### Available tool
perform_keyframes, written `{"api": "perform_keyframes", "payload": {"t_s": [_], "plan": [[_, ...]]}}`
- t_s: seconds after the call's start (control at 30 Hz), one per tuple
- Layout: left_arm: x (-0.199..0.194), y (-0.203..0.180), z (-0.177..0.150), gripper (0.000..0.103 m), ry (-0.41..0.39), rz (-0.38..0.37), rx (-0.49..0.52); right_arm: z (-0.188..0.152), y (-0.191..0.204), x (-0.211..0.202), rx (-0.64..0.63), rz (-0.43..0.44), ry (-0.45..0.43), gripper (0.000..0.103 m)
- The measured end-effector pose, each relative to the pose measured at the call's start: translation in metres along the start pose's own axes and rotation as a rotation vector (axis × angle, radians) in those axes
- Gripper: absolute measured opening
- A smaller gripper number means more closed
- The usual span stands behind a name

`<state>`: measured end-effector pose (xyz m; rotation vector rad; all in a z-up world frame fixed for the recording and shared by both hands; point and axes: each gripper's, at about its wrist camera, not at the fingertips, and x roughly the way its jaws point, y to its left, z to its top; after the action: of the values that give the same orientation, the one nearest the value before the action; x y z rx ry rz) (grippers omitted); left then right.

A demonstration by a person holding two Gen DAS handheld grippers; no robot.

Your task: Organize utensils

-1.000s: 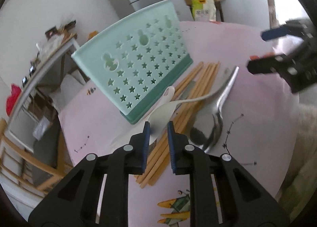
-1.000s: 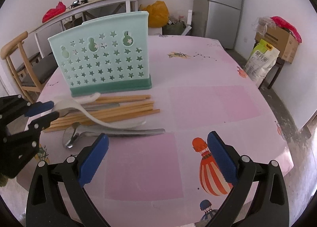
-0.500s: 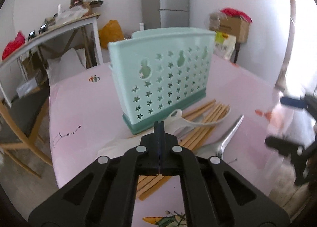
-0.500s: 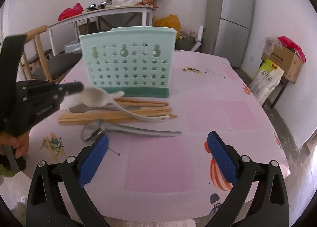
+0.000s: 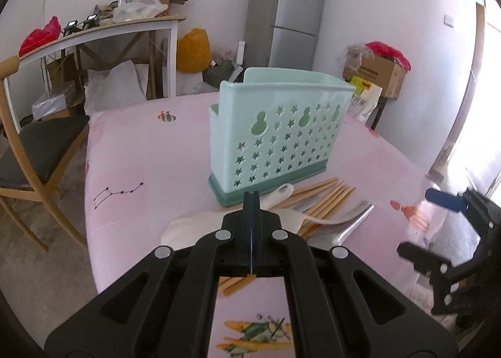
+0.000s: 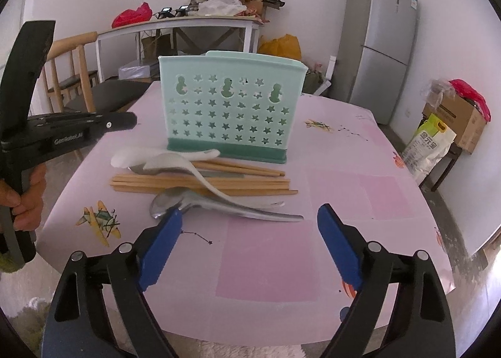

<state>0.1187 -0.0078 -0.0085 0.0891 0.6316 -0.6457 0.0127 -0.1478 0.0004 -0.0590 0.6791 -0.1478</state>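
Nearest you, your right gripper (image 6: 247,248) hangs low over the pink table (image 6: 266,258), its jaws still wide but drawing together, with nothing between the blue pads. Just ahead of it lies the metal spoon (image 6: 219,206), bowl towards your left, handle running right. Your left gripper (image 5: 251,201) is pressed fully together; in the right wrist view its tip (image 6: 131,120) is bare and lifted clear of the pile, so it carries nothing.

Beyond the metal spoon, the long white ladle (image 6: 194,170) lies across the bundle of wooden chopsticks (image 6: 203,184), and a shorter white spoon (image 6: 137,156) sits against the foot of the holder, with what looks like another metal utensil partly hidden under the heap.

Farthest back, the mint utensil holder (image 6: 231,107) stands upright. Nothing shows above its rim, though you cannot see inside from here.

By my reading, you are at the very start: every utensil in sight is loose on the table and still has to go in.
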Motion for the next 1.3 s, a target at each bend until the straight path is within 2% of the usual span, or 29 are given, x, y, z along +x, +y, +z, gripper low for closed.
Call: {"api": "perform_keyframes", "payload": {"t_s": [0.07,0.13,0.23,0.37,0.5,0.57,0.63,0.8,1.0,1.3], "plan": [[-0.004,-0.004,-0.004,0.001,0.009,0.008,0.051,0.0,-0.002,0.0,0.001,0.004,-0.001,0.086],[-0.005,-0.009,-0.01,0.02,0.028,0.009,0.116,-0.001,-0.003,0.002,0.008,0.01,0.001,0.086],[0.0,-0.022,-0.018,0.037,0.067,0.007,0.234,-0.001,-0.005,0.005,0.016,0.016,0.01,0.086],[0.013,-0.035,-0.029,0.044,0.123,0.028,0.382,-0.001,-0.007,0.008,0.025,0.017,0.016,0.086],[0.032,-0.045,-0.035,0.044,0.15,0.085,0.508,-0.003,-0.009,0.015,0.04,0.023,0.032,0.086],[0.039,-0.047,-0.034,0.043,0.154,0.096,0.535,-0.004,-0.01,0.019,0.046,0.025,0.042,0.086],[0.04,-0.047,-0.033,0.028,0.146,0.092,0.529,-0.004,-0.01,0.021,0.049,0.028,0.047,0.086],[0.037,-0.038,-0.017,0.017,0.122,0.036,0.413,-0.004,-0.012,0.021,0.05,0.025,0.038,0.086],[0.045,-0.035,-0.014,0.016,0.122,0.033,0.371,-0.003,-0.012,0.019,0.05,0.028,0.036,0.086],[0.058,-0.034,-0.011,0.019,0.146,0.052,0.419,-0.003,-0.011,0.02,0.048,0.033,0.03,0.086]]}}
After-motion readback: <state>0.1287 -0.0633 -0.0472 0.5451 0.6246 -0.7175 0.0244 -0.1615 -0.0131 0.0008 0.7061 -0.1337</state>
